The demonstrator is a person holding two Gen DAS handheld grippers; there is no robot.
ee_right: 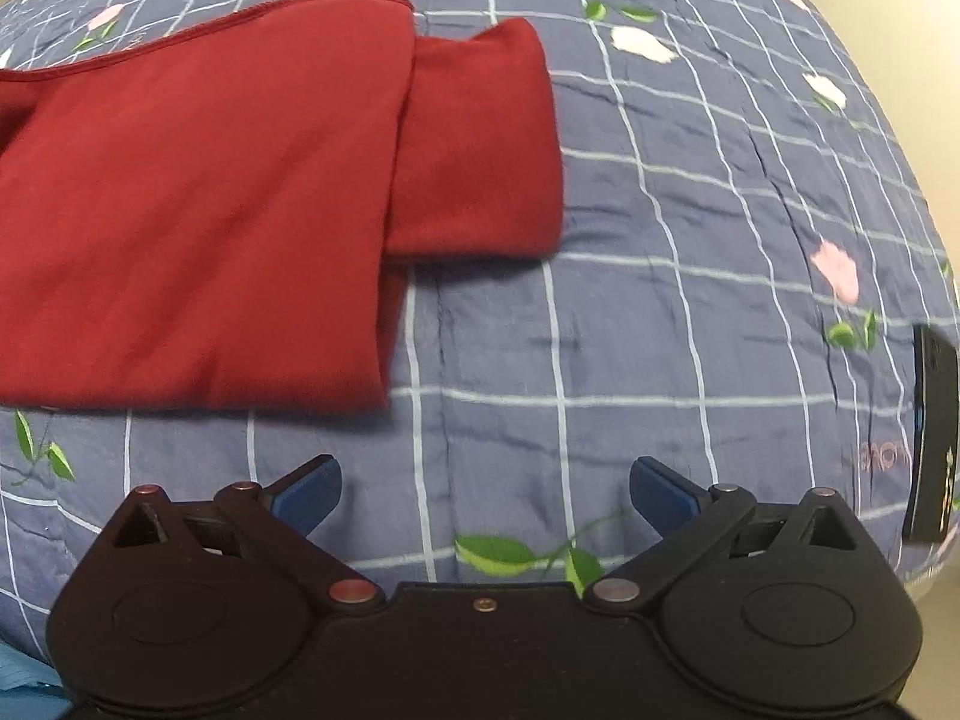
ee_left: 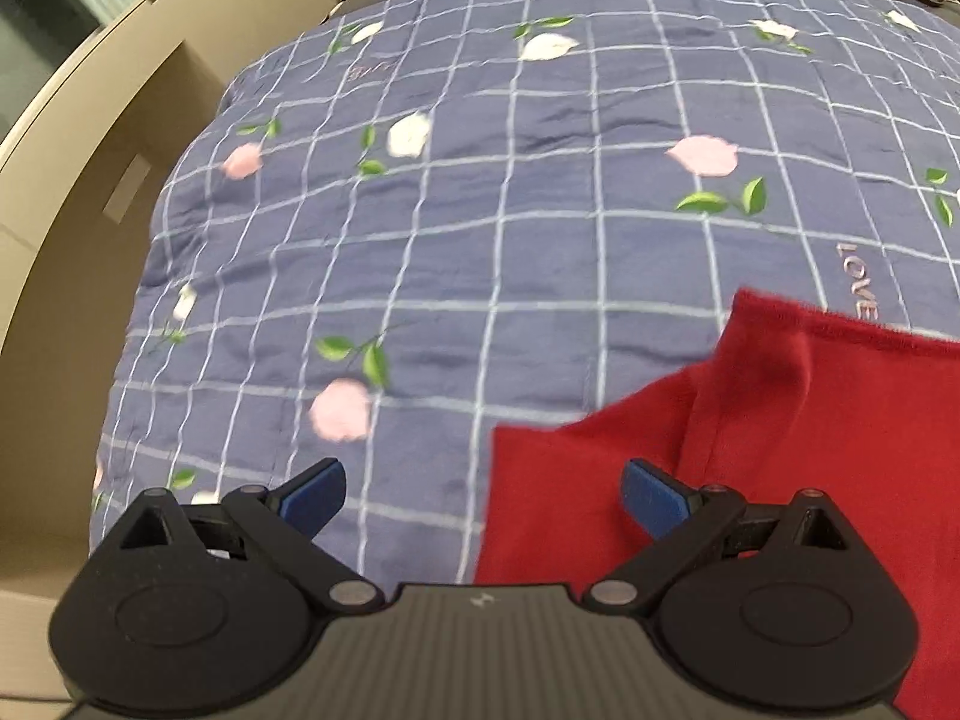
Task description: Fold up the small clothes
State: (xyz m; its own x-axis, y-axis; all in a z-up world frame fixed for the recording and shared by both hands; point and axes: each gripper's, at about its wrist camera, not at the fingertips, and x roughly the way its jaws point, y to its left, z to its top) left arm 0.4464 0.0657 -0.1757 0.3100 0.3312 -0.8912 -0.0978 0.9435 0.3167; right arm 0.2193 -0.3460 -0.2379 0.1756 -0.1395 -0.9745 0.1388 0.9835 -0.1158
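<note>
- Left wrist view: left gripper (ee_left: 483, 495) jaws spread wide, nothing between them. Blue pads (ee_left: 315, 495) clear of any cloth.
- Red garment (ee_left: 780, 450) sits on the quilt (ee_left: 450, 210), to the gripper's right. Its near-left corner runs under the right-hand blue pad; can't tell if the pad touches the fabric or hangs above it.
- Garment shows a folded layer: an upper panel with a raw top edge lying over a lower panel, a crease running down between them.
- Quilt is blue-grey with a white grid, pink and white flowers, green leaves, "LOVE" stitched just beyond the garment's top edge.
- Beige cardboard boxes (ee_left: 90, 180) stand beside the quilt, left of it. View is a bit motion-blurred.
- Right wrist view: right gripper (ee_right: 485, 495) jaws also wide apart, empty, over bare quilt (ee_right: 660, 300).
- Red garment (ee_right: 210, 210) lies flat beyond the gripper and to its left, well apart from both pads. Main body folded, stitched hem along the far edge.
- Short sleeve (ee_right: 480, 144) sticks out from the garment's right side, flat on the quilt.
- Black phone-like slab (ee_right: 933, 438) lies at the quilt's right edge, far from the garment.
- Bit of light-blue cloth (ee_right: 24, 684) at the gripper's lower left, mostly cut off.
</note>
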